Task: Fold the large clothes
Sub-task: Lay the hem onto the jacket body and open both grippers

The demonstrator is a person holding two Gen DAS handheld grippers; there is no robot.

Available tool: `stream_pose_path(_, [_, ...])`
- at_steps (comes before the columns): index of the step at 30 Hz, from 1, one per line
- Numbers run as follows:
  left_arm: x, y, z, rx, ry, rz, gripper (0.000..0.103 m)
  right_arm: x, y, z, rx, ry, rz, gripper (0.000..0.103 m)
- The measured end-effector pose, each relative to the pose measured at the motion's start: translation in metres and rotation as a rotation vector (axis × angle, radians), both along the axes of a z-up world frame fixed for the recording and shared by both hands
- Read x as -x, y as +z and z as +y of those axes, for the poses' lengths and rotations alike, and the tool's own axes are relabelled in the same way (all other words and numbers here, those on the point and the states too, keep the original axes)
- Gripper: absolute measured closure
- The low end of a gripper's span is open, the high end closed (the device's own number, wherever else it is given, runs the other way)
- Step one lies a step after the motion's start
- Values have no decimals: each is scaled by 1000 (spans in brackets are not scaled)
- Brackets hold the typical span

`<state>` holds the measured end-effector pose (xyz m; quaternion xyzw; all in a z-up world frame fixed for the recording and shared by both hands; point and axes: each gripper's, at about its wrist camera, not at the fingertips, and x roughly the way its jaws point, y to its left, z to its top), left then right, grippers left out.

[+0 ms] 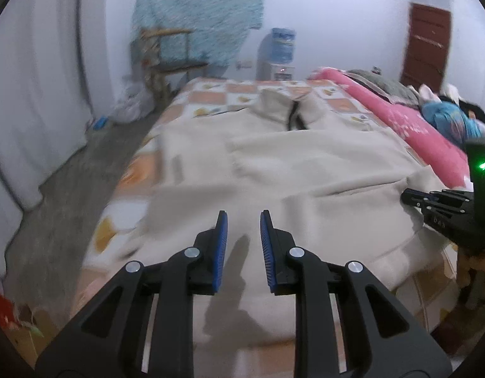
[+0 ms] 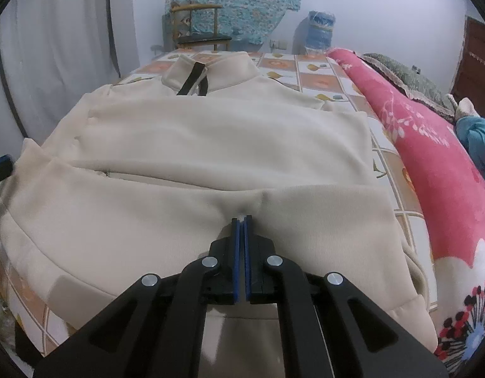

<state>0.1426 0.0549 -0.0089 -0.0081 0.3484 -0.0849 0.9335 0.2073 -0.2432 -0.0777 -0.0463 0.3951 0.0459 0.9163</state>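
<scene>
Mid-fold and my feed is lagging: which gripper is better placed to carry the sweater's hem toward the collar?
Probably the right gripper: it is shut on a pinch of the sweater near the hem. The left gripper is open, holding nothing.

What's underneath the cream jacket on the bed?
A checkered bedsheet shows around the cream jacket. Anything directly beneath the jacket is covered and cannot be seen.

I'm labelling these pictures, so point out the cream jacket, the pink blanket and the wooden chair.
cream jacket [image 2: 210, 138]: right wrist view, on the folded chest panel.
pink blanket [image 2: 431, 170]: right wrist view, on its flowered top.
wooden chair [image 2: 196, 8]: right wrist view, on the top rail.
</scene>
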Motion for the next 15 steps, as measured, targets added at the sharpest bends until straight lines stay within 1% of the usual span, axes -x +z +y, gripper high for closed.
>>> stream_pose_path(3, [9, -6, 22, 76, -38, 60, 83, 0, 0, 1, 5, 1, 0, 101])
stream_pose_path(4, [9, -10, 25, 82, -45, 78, 83, 0, 0, 1, 5, 0, 1, 101])
stream_pose_path(5, [8, -17, 26, 73, -47, 106, 82, 0, 0, 1, 3, 0, 1, 101])
stream_pose_path(6, [7, -23, 26, 46, -30, 123, 82, 0, 0, 0, 1, -1, 2, 101])
stream_pose_path(7, [2, -33, 27, -27, 31, 139, 82, 0, 0, 0, -4, -3, 5, 101])
stream_pose_path(8, [-2, -42, 29, -84, 79, 148, 84, -1, 0, 0, -11, -3, 7, 101])
stream_pose_path(9, [-2, -42, 32, -95, 100, 117, 84, -1, 0, -2, -19, -4, 8, 101])
stream_pose_path(11, [-5, -42, 35, -90, 129, 119, 84, -2, 1, -6, -51, -4, 20, 101])
stream_pose_path(13, [-6, -42, 38, -63, 138, 122, 85, 0, 6, -15, -108, -6, 40, 101])
stream_pose_path(14, [-6, -42, 39, -57, 141, 123, 85, 3, 11, -22, -141, -10, 36, 99])
stream_pose_path(15, [-5, -42, 40, -58, 151, 124, 85, 6, 15, -27, -152, -21, 24, 97])
